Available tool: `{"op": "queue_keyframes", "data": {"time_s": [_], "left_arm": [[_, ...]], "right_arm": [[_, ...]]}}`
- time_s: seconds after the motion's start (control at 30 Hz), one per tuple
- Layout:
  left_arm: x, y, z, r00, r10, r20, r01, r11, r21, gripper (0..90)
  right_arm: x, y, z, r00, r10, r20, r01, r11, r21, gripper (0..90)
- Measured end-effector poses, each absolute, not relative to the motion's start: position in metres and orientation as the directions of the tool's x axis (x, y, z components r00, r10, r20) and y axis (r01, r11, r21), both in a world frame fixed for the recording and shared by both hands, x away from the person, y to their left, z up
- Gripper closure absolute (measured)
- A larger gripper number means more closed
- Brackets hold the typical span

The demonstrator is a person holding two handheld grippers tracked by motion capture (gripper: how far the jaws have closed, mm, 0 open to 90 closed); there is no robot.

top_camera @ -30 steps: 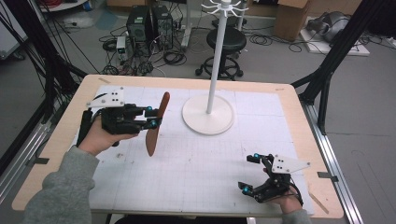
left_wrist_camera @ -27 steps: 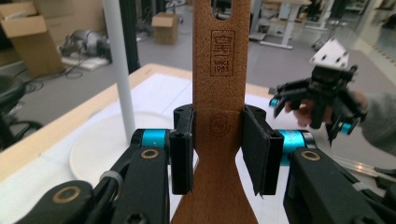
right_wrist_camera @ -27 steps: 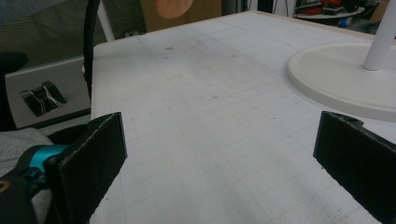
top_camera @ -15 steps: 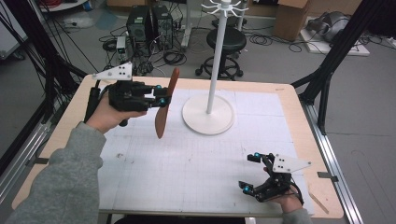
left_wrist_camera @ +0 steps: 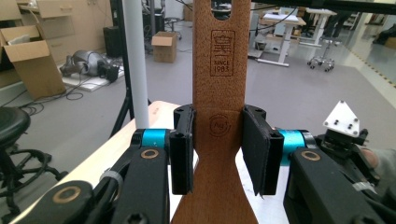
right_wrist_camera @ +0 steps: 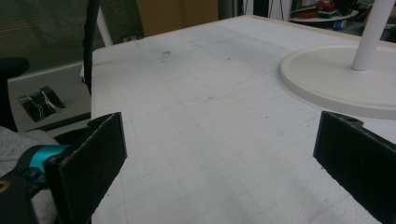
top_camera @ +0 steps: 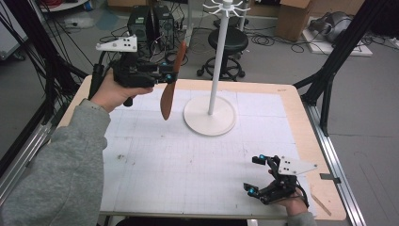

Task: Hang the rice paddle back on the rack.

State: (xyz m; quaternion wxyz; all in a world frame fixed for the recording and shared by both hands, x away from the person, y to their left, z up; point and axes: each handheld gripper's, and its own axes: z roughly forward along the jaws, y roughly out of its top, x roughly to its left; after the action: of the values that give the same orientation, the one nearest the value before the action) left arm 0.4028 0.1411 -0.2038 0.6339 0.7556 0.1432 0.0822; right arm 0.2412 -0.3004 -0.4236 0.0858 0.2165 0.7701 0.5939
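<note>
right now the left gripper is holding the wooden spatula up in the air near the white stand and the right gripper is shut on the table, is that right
Not quite: the right gripper is open, not shut. The right gripper view shows its jaws wide apart with nothing between them. The rest holds: the left gripper grips the wooden spatula in the air near the white stand, as the high view shows.

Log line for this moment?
left tool: shut on wooden spatula, lifted | right tool: open, near table | stand: upright
</note>
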Motion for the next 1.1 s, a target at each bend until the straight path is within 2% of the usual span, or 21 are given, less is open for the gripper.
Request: {"op": "queue_keyframes", "data": {"time_s": [0.43,1.1], "left_arm": [[0.419,0.118,-0.174,0.938,0.343,-0.042,0.109,-0.180,0.978,65.6],[0.446,0.089,-0.143,0.905,0.425,-0.020,0.122,-0.214,0.969,65.6]], "right_arm": [[0.238,-0.301,-0.424,-0.886,0.446,0.128,0.236,0.196,0.952,1.2],[0.232,-0.306,-0.425,-0.882,0.453,0.131,0.250,0.213,0.945,1.2]]}}
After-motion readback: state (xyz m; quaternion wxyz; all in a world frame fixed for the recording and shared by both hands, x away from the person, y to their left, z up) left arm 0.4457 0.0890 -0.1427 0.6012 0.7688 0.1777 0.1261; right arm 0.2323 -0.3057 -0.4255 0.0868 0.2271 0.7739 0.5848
